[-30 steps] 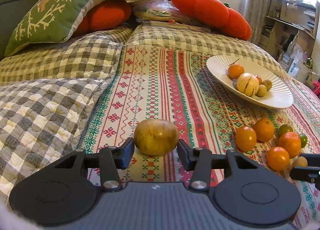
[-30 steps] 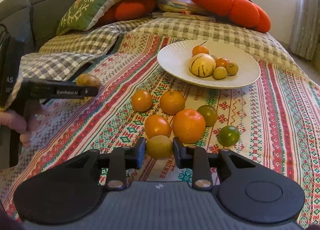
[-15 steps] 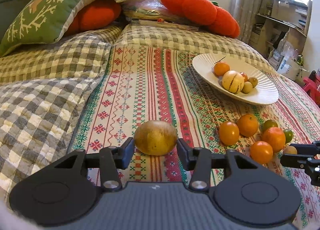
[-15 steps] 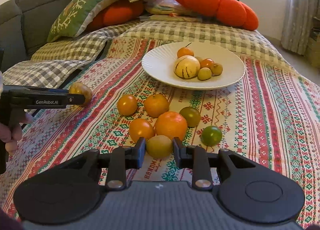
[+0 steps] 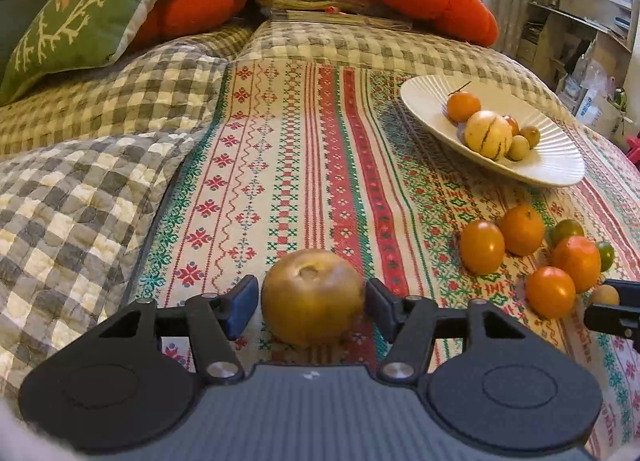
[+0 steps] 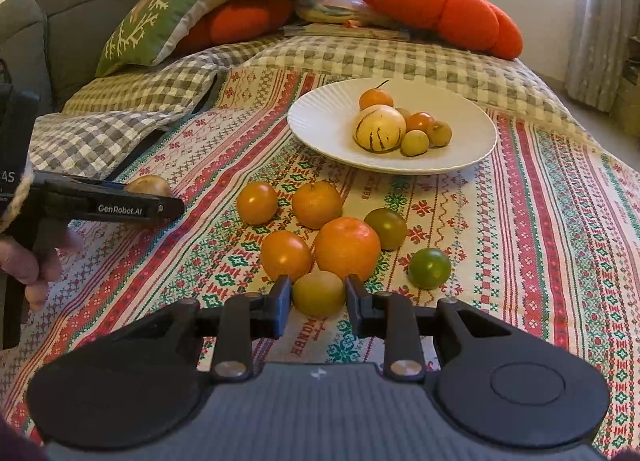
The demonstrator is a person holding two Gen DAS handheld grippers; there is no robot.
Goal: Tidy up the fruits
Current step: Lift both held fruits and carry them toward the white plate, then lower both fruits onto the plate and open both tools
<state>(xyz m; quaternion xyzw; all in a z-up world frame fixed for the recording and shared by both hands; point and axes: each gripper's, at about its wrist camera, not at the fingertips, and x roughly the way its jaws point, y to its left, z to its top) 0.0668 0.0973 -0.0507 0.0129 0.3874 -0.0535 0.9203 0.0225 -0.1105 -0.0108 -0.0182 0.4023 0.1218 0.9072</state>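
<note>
The left gripper [image 5: 312, 303] straddles a brown round fruit [image 5: 313, 297] lying on the striped cloth [image 5: 280, 165] toward its left edge; the jaws stand apart, a gap showing at the left pad. The right gripper [image 6: 318, 299] likewise brackets a small yellow fruit [image 6: 319, 293] at the near end of the loose cluster, its jaws just off the skin. Both should probably close evenly on the widest part, gently, before lifting toward the white plate [image 6: 320, 125] beyond.
</note>
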